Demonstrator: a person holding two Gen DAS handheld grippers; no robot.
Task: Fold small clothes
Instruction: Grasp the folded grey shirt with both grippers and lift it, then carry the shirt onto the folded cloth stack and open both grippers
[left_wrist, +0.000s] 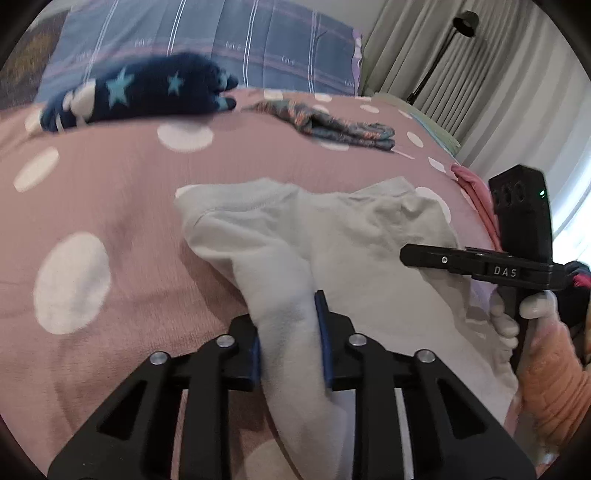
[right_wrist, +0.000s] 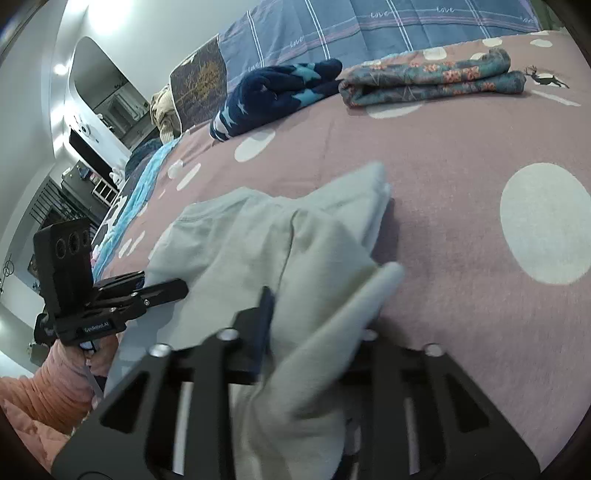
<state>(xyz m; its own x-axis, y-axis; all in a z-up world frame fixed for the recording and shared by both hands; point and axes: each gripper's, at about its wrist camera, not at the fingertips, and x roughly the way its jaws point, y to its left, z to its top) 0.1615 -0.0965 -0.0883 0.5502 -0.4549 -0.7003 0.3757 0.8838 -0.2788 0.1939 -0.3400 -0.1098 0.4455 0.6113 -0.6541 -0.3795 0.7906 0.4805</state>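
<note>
Both grippers are pinching the white garment (left_wrist: 354, 236), which is lying half-folded on the pink dotted bedspread (left_wrist: 110, 192). The left gripper (left_wrist: 290, 339) is clamping a bunched fold between its blue pads, and the right gripper (right_wrist: 314, 332) is squeezing another gathered edge, jaws nearly closed. A star-print navy piece (right_wrist: 273, 92) and a floral one (right_wrist: 432, 77) are sitting folded farther back near the pillow (left_wrist: 221, 37).

Floor lamp (left_wrist: 466, 23) by curtains (left_wrist: 413, 44) (pale, pleated), plaid pillow (left_wrist: 221, 40).
</note>
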